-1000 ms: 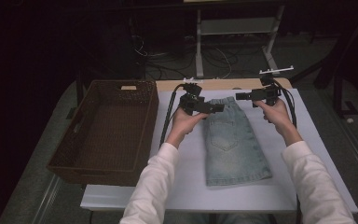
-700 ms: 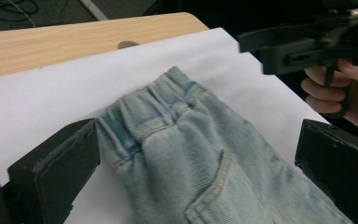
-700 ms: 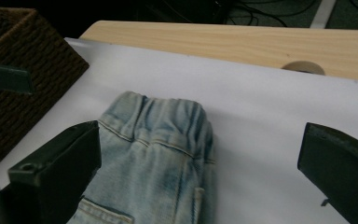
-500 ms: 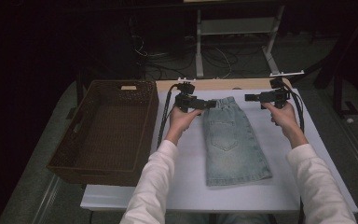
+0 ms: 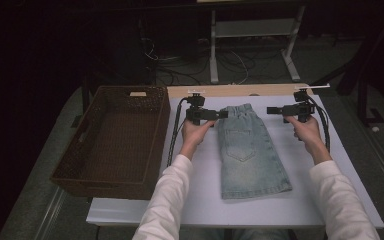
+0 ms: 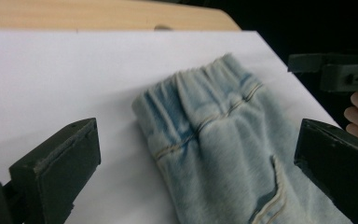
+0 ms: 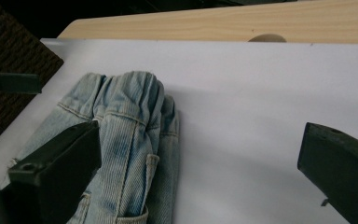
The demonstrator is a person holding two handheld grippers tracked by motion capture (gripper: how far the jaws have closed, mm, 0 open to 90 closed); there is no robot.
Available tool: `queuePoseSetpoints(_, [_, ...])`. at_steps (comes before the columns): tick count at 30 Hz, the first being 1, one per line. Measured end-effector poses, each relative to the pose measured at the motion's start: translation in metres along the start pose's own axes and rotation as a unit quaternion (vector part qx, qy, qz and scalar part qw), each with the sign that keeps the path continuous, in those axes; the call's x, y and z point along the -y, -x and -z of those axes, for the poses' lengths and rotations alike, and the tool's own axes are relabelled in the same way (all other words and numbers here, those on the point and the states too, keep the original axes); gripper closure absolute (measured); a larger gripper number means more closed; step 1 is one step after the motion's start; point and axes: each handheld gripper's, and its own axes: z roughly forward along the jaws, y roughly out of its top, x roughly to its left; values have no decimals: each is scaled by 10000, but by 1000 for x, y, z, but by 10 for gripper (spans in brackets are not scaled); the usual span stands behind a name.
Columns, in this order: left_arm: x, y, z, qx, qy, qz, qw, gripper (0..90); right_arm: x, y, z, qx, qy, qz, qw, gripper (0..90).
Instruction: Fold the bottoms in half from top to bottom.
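A folded light-blue denim garment [image 5: 247, 150] lies flat on the white table top [image 5: 310, 190], waistband at the far end. My left gripper [image 5: 223, 114] hovers open just left of the waistband, its tips pointing right. In the left gripper view the gathered waistband [image 6: 200, 107] lies between its wide-spread jaws, beyond their tips. Right of the waistband my right gripper [image 5: 271, 110] is open too, pointing left, with bare table between it and the cloth. In the right gripper view the denim [image 7: 130, 121] sits behind that gripper's left jaw.
A dark wicker basket [image 5: 100, 187] stands along the table's left side, empty inside. A wooden table edge [image 5: 240, 91] runs behind the white surface. Cables trail from both grippers. Metal stand legs [image 5: 215, 55] and wires lie on the dark floor beyond.
The right gripper has drawn rightward, off the waistband's far right corner. The left gripper stays at the left corner, shifted only slightly. The garment lies as it did.
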Motion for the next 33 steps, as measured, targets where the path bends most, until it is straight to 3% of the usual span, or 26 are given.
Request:
queuePoseSetpoints(11, [18,-8,-14,-70,-95,213,9997,63,9,-1,-11,12,-199,18,9998,52])
queuePoseSetpoints(20, [24,-9,-17,-138,-215,214,9994,140,17,-1,-22,-82,-351,9,9993,104])
queuePoseSetpoints(27, [28,-12,-19,-152,-248,298,9991,165,21,-7,-33,-180,-442,19,9989,149])
queuePoseSetpoints(33, [31,-13,-21,-120,-273,364,9989,216,25,-14,-43,-114,-672,164,9975,191])
